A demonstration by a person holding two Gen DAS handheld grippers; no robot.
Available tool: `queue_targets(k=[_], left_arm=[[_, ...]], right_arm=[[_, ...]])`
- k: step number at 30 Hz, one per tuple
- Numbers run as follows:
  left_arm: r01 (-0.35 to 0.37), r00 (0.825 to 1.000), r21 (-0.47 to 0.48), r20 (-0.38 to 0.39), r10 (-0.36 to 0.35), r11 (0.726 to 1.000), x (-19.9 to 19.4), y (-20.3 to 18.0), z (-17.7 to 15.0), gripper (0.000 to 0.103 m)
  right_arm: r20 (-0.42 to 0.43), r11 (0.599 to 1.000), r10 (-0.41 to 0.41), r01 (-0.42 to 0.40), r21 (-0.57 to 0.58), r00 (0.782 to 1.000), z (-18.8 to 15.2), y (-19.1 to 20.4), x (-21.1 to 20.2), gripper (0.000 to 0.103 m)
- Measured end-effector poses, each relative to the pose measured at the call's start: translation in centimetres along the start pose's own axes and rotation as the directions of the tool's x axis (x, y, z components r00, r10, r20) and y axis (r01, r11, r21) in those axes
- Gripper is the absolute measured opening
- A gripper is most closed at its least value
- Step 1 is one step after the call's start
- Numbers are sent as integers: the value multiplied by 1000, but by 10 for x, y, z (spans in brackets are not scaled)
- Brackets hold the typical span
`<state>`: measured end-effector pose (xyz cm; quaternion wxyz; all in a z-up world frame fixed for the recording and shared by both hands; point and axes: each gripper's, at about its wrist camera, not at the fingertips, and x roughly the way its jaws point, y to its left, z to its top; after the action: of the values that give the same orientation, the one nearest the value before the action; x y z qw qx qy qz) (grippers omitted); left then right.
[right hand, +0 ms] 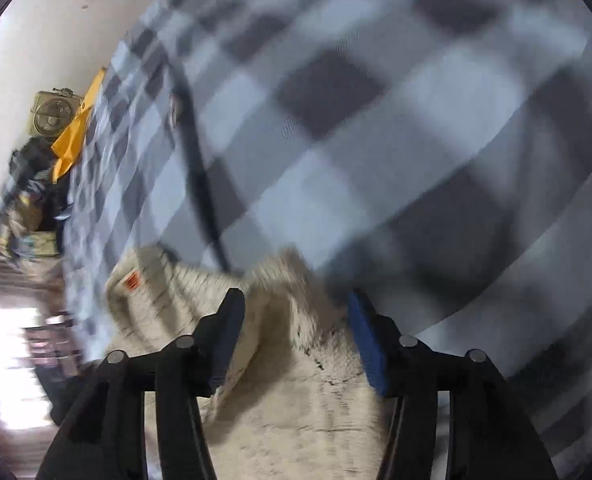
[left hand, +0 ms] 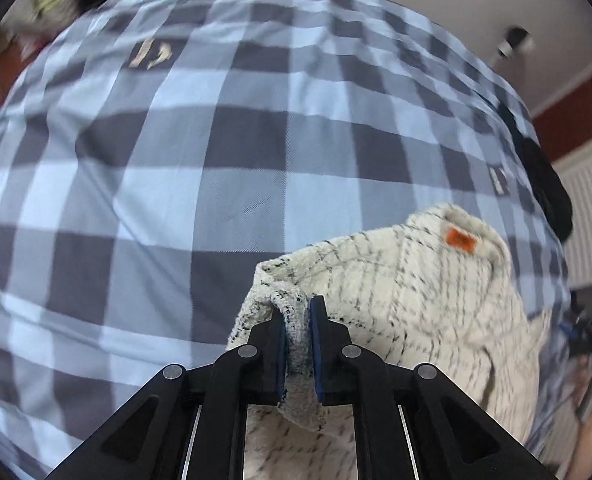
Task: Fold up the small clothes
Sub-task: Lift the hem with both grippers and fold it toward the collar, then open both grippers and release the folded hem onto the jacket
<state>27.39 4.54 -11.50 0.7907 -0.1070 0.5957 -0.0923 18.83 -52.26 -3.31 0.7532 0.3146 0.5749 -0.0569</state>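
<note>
Here our left gripper [left hand: 299, 344] pinches folded edge of cream garment [left hand: 416, 300] over checked bedcover [left hand: 176, 160]; our right gripper [right hand: 296, 344] spread wide, holding nothing, garment [right hand: 296, 400] beneath.

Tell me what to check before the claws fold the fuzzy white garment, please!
1. Left claw pinches an edge of the fuzzy white garment: ok.
2. Right claw gripping the garment: not ok, its jaws are apart over the cloth.
3. Garment lies on the checked blanket: ok.
4. Orange tag in sight: ok.
5. Garment flat and smooth: not ok, bunched.
6. Right view sharp enough to aim: not ok, blurred.
</note>
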Motion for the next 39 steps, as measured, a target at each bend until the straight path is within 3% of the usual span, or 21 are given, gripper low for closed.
queue_targets(k=[3,5,7,9,10,12,13,16,17,20,24,25,27,30,34,37,39], left_arm=[[76,997,-15,-20,-76,997,-16,3,4,9],[146,988,-101,-26,-150,984,-23,13,8,9],[223,975,-168,15,-223,960,-36,24,7,14],[238,971,-186,57,-232,953,-50,29,6,66],[232,972,-187,74,-221,955,-54,29,6,101],[241,968,-162,109,-225,957,-69,32,1,103],[219,974,-165,96,-205,962,-72,34,-6,103],[48,995,-140,96,-35,989,-79,31,-31,103],[-25,993,-97,114,36,995,-80,23,-48,103],[-137,978,-15,160,137,991,-81,5,-87,103],[-156,979,102,145,141,982,-57,-16,-133,103],[-155,981,115,132,139,981,-53,-17,-139,103],[-147,987,145,94,134,979,-41,-19,-149,103],[-111,994,177,23,108,978,-23,-24,-150,103],[-103,994,217,4,105,971,-8,-35,-147,103],[-110,993,244,-20,118,963,10,-40,-140,103],[-133,989,253,-21,143,958,17,-39,-134,103]], right_arm=[[83,989,-68,78,-123,994,-21,16,-34,59],[48,974,-73,81,-211,996,-46,33,-41,59],[-35,955,-19,8,-297,999,-79,50,-43,59],[-100,941,18,-51,-335,995,-105,60,-42,59],[-135,933,36,-82,-350,990,-117,65,-40,59],[-199,925,46,-117,-363,979,-137,74,-32,59],[-225,925,35,-117,-363,974,-147,77,-26,59],[-239,895,-54,-60,-443,970,-168,89,-12,59],[-227,876,-94,-28,-481,969,-175,94,-7,59],[-210,828,-133,-8,-561,969,-192,111,3,59],[-144,749,-242,91,-656,959,-195,133,33,59],[-118,717,-276,122,-687,954,-194,137,43,59],[-84,689,-304,158,-707,949,-186,142,54,59],[-27,713,-264,176,-679,964,-161,151,57,59],[66,766,-213,208,-609,975,-114,160,52,59],[157,805,-200,254,-536,967,-81,160,47,59],[160,830,-194,249,-499,968,-65,157,45,59]])
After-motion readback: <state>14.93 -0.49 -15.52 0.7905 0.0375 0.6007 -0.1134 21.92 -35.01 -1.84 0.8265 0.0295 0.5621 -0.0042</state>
